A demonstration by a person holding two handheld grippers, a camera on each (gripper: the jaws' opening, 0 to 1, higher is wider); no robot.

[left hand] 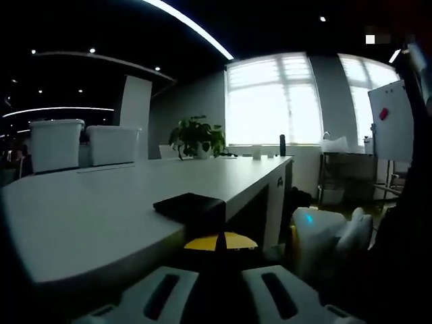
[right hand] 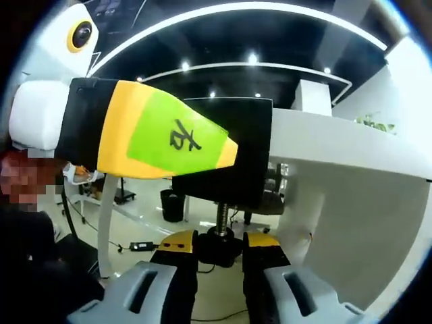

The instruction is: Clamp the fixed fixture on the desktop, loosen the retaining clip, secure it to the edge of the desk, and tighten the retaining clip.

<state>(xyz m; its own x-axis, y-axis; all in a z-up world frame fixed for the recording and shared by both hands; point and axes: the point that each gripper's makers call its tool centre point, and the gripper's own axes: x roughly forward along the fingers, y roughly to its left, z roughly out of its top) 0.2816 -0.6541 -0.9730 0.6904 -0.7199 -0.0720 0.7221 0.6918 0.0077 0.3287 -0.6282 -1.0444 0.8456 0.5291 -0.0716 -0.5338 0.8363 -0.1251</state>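
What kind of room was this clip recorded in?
Probably an office or meeting room: a long white table, a whiteboard on a stand, a potted green plant by bright windows, and recessed ceiling lights.

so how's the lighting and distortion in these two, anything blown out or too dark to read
Left gripper view: the windows are blown out white, the desk is lit, and the black fixture at its edge is a dark, detail-poor shape. Right gripper view: the ceiling light strips bow with fisheye, and the other gripper looms large and slightly soft.
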